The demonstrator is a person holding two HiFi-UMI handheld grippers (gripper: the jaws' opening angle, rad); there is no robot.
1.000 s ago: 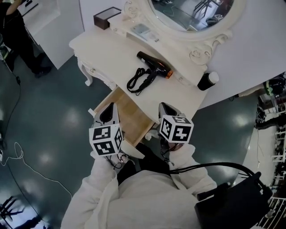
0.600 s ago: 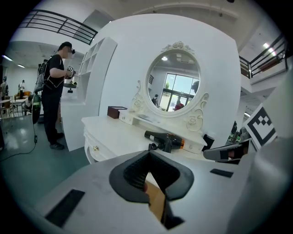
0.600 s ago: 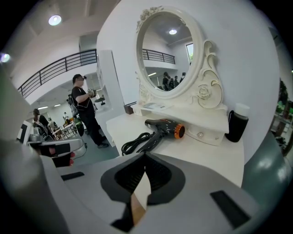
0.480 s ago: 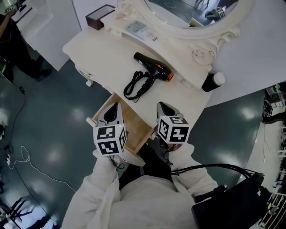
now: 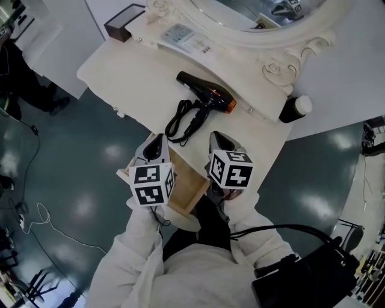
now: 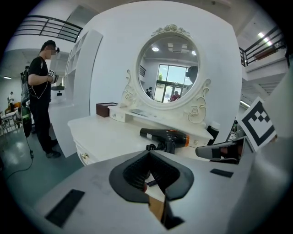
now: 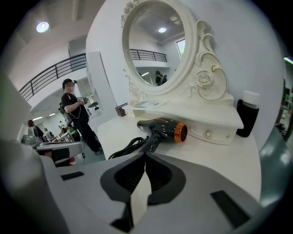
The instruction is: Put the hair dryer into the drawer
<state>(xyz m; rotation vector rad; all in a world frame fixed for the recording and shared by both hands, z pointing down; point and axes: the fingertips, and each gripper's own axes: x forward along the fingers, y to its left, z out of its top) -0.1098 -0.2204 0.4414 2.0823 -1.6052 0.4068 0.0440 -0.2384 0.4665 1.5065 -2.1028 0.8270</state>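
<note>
Hair dryer (image 5: 207, 96) is lying on its side on the white dressing table (image 5: 129, 72), just above the middle of the head view. It's black with an orange ring at the end that points to the right of the frame. Its black cord (image 5: 182, 120) sits in a loose bundle on the tabletop just down and left of it, near the table's front edge. So it's on top of the table, not in the drawer.

The drawer (image 5: 187, 183) is pulled out below that front edge, and you can see its wooden bottom between the two grippers. Both are held over it, pointing up the frame at the dryer and touching nothing.

The left gripper (image 5: 159, 139) has its jaws pressed together with nothing between them, which is clear enough in the left gripper view. Same for the right gripper (image 5: 215, 137): jaws closed on each other and empty. Its tip is near the cord bundle but apart from it.

Behind the dryer there's the big oval mirror (image 5: 240, 18) in a carved white frame. A black bottle (image 5: 295, 109) with a white cap stands at the table's right end. A dark box (image 5: 117, 27) sits at the upper left corner of the table. In the left gripper view a person (image 6: 41, 100) in dark clothes stands at the left of the frame, well away from the table.
</note>
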